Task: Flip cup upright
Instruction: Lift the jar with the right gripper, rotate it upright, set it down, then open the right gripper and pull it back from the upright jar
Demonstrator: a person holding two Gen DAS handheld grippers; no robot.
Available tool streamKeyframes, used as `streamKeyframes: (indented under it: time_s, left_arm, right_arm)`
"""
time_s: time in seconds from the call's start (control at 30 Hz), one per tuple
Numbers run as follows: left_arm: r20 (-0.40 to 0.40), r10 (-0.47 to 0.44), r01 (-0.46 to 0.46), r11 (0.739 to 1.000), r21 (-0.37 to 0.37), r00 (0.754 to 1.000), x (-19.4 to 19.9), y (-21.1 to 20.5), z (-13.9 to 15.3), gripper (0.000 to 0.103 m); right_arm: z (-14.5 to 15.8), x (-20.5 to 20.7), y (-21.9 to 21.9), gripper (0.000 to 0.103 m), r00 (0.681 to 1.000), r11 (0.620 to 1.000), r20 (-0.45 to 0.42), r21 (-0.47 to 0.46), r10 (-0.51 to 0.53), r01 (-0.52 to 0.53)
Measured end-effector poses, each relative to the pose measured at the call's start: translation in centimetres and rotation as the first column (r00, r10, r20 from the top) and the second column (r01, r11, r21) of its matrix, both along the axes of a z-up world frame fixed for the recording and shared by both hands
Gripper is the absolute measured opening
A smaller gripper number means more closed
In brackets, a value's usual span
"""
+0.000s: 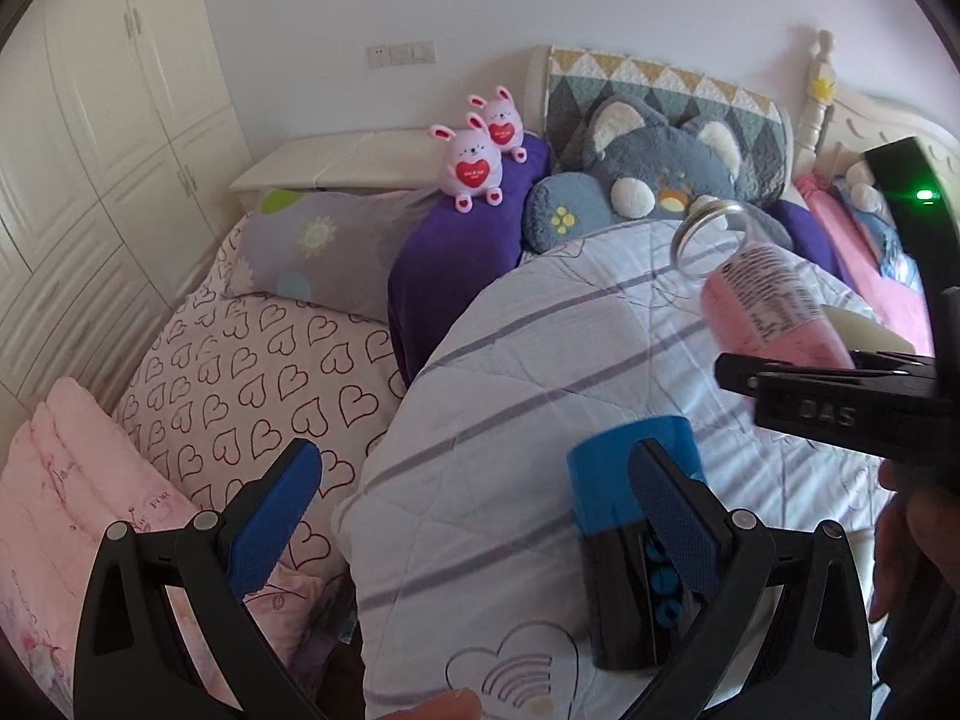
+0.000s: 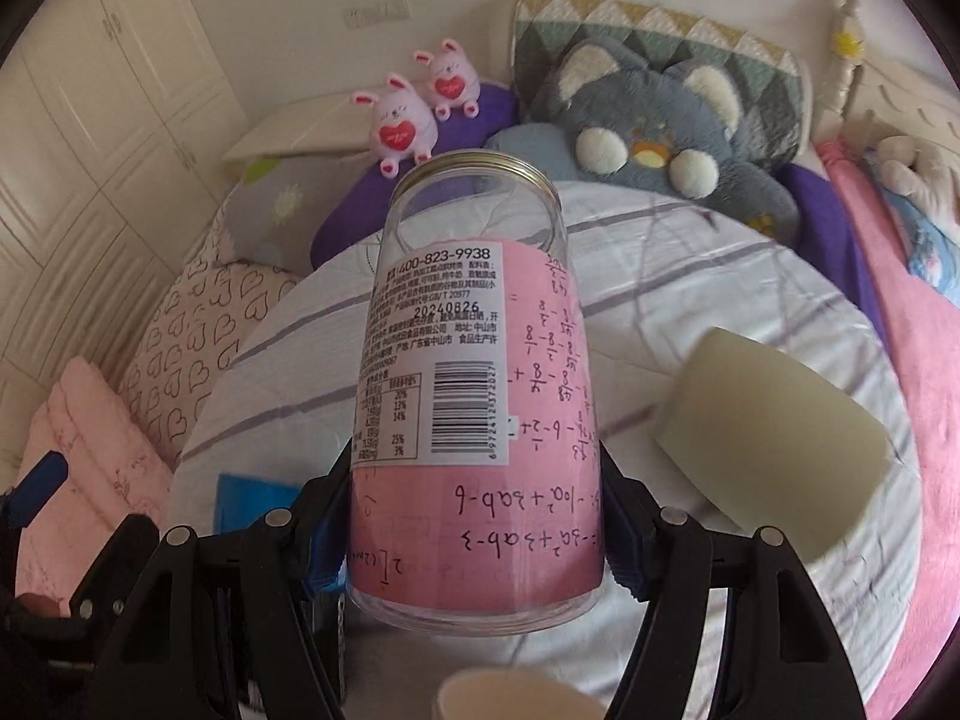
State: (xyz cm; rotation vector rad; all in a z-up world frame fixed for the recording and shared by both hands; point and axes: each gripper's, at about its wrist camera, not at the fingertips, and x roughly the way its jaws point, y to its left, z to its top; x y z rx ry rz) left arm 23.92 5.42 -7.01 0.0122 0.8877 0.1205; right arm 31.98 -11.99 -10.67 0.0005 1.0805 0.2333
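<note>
Right gripper (image 2: pixel 474 534) clamps the clear pink-labelled cup (image 2: pixel 480 396), tilted above the quilt (image 2: pixel 720 276). Left gripper (image 1: pixel 474 510) hangs with its jaws apart.

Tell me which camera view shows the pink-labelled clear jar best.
The right wrist view: the jar fills the centre, label readable, open metal rim facing away, held between the right tool fingers. The left wrist view shows it only small and blurred at the right edge.

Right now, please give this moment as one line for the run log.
right gripper: shut on pink-label jar, lifted, tilted, mouth away | left gripper: open, holds nothing | cream cup: on its side on quilt
</note>
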Motion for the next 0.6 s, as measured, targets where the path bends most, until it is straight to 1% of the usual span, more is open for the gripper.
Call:
streamKeyframes:
  time_s: [0.1,0.2,0.3,0.33,0.37,0.47,0.6]
  left_arm:
    - [-0.011,0.004,-0.004,1.000,-0.005,1.000,0.5,0.2,-0.4,0.103]
    - [-0.020,0.000,0.000,1.000,-0.006,1.000,0.4,0.1,-0.9,0.103]
    - [-0.024,-0.006,0.005,1.000,-0.010,1.000,0.2,0.0,-0.9,0.103]
    - [-0.022,-0.007,0.006,1.000,-0.010,1.000,0.0,0.0,-0.8,0.103]
    - [-0.021,-0.007,0.007,1.000,-0.012,1.000,-0.1,-0.1,-0.7,0.103]
    - [-0.012,-0.004,0.004,1.000,-0.009,1.000,-0.7,-0.1,-0.2,0.103]
    - [-0.002,-0.001,0.001,1.000,-0.011,1.000,-1.8,-0.2,0.7,0.103]
  right_arm:
    - [-1.3,1.4,0.7,0.070,0.998,1.000,-0.054,-0.011,0.026,-0.026]
    - [-2.5,2.2,1.2,0.070,0.994,0.998,-0.102,-0.052,0.034,-0.039]
    - [-2.9,2.4,1.1,0.071,0.990,0.997,-0.139,-0.058,0.033,-0.042]
    - [-2.7,2.2,1.1,0.083,0.989,0.997,-0.141,-0.059,0.034,-0.043]
    - [-2.6,2.2,1.0,0.084,0.990,0.998,-0.136,-0.057,0.031,-0.039]
    - [-1.7,1.5,0.7,0.084,0.993,0.998,-0.114,-0.059,0.016,-0.023]
    - [0.2,0.0,0.1,0.084,0.998,0.999,-0.061,-0.046,-0.009,0.007]
